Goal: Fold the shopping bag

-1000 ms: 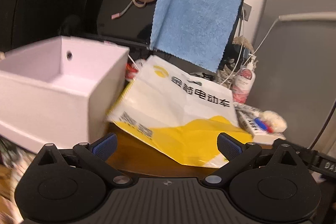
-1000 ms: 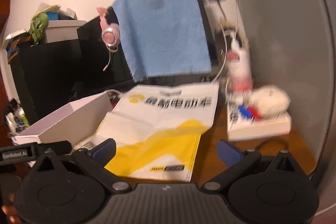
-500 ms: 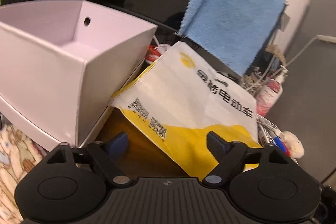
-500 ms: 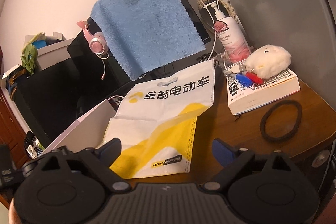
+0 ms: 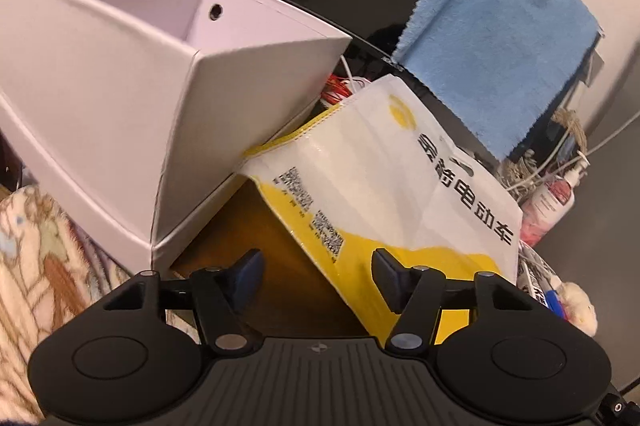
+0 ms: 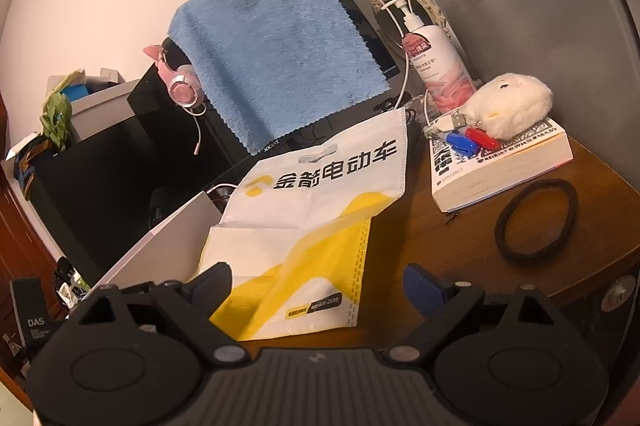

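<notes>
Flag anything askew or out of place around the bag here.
The shopping bag does not lie flat: its left side rides up against the white box, leaving it creased. Both grippers, left and right, are open and empty.

The round dark wooden table [image 6: 404, 222] carried a white-and-yellow printed shopping bag [image 6: 312, 210], thick paperback book [image 6: 500, 166], black hair band [image 6: 536, 222] and white cardboard box [image 5: 120, 98].

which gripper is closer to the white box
Left. The left gripper sits right beside the white box, by its near corner. The right gripper is over the bag, the box off to its left.
</notes>
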Tool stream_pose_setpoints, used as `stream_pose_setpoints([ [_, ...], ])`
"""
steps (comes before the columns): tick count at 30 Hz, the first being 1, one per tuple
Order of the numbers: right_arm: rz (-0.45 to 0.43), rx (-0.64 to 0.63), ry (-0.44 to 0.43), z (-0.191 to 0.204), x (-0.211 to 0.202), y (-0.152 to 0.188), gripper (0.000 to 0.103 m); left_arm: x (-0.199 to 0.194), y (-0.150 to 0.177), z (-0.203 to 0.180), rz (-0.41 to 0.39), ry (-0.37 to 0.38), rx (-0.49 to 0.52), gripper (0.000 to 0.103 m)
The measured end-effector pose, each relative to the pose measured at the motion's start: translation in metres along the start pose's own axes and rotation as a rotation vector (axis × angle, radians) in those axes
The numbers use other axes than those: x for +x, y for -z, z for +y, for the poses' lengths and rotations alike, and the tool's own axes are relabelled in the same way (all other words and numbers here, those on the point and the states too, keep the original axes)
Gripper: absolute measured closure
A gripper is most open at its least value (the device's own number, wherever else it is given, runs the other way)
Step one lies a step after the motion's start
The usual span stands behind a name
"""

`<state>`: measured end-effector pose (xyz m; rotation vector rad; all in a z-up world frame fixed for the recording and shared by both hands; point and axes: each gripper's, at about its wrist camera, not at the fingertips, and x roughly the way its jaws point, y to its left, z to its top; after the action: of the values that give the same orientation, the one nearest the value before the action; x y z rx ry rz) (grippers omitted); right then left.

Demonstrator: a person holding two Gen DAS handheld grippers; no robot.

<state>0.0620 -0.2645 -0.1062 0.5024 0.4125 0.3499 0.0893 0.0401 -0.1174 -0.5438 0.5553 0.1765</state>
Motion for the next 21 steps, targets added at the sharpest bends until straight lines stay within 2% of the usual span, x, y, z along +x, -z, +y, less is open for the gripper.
stream_pose_setpoints([
  [6,-0.002,0.003,-0.005,-0.002,0.001,0.002,0.01,0.009,0.001,-0.013,-0.033,-0.015,-0.015,0.05],
  [9,-0.006,0.004,-0.006,-0.003,0.0,0.002,0.01,0.017,0.001,-0.019,-0.025,-0.014,-0.013,0.07],
  [11,-0.009,0.005,-0.005,-0.004,-0.002,0.001,0.01,0.016,0.002,-0.023,-0.048,-0.02,0.007,0.09],
  [16,-0.003,0.021,-0.001,-0.01,-0.002,0.0,0.011,0.004,0.008,-0.03,-0.15,-0.018,0.101,0.096],
  [18,0.017,0.02,-0.013,-0.011,0.004,0.0,0.021,-0.005,0.012,-0.034,-0.198,-0.001,0.157,0.097],
  [19,0.03,0.02,-0.022,-0.011,0.007,0.0,0.034,-0.01,0.014,-0.038,-0.221,0.006,0.187,0.097],
  [20,0.045,0.018,-0.034,-0.011,0.012,0.0,0.053,-0.014,0.017,-0.041,-0.245,0.013,0.216,0.097],
  [21,0.06,0.015,-0.046,-0.011,0.016,0.0,0.061,-0.017,0.019,-0.043,-0.26,0.022,0.241,0.097],
])
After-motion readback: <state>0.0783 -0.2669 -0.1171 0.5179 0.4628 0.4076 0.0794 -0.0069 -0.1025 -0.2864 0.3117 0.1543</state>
